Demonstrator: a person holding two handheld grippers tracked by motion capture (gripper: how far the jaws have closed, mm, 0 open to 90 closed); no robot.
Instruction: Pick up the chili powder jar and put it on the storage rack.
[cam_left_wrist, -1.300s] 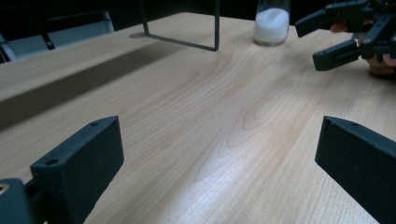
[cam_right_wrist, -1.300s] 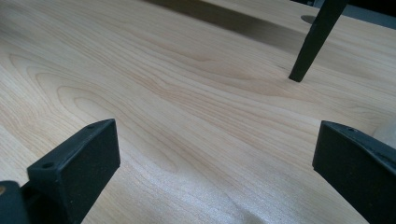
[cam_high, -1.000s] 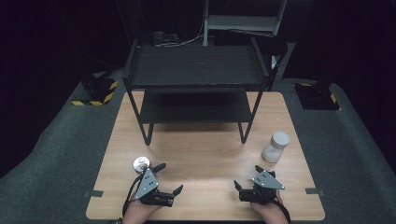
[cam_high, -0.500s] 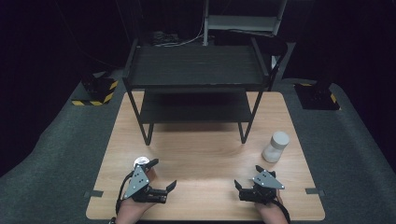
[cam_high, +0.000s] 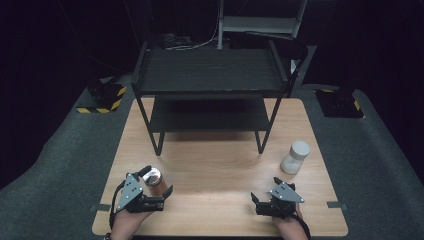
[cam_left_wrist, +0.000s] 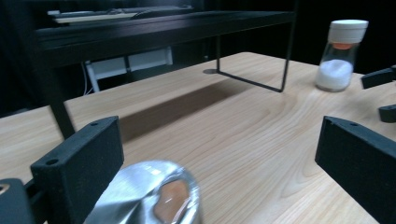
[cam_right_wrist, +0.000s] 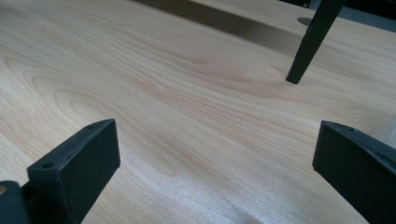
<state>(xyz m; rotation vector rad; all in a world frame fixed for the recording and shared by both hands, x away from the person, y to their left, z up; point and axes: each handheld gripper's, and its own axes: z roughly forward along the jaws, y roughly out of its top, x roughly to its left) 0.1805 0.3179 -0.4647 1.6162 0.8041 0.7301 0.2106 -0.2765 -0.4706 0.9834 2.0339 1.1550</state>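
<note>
Your left gripper (cam_high: 156, 186), jaws spread wide, brackets the small upright silver-topped copper can (cam_high: 154, 179) near the table's left front; your right gripper (cam_high: 256, 201) idles open.

Light wood-grain bench (cam_high: 220, 165), pale tan with darker swirls. Matte black two-tier metal shelf rack (cam_high: 210, 75). Small brown cylindrical can with shiny silver top (cam_high: 153, 179). Clear jar with white lid and white powder (cam_high: 295, 157), orange spot under lid. Black claws (cam_high: 157, 192), grey plates. Yellow-black hazard stripes on floor block (cam_high: 102, 97).
</note>
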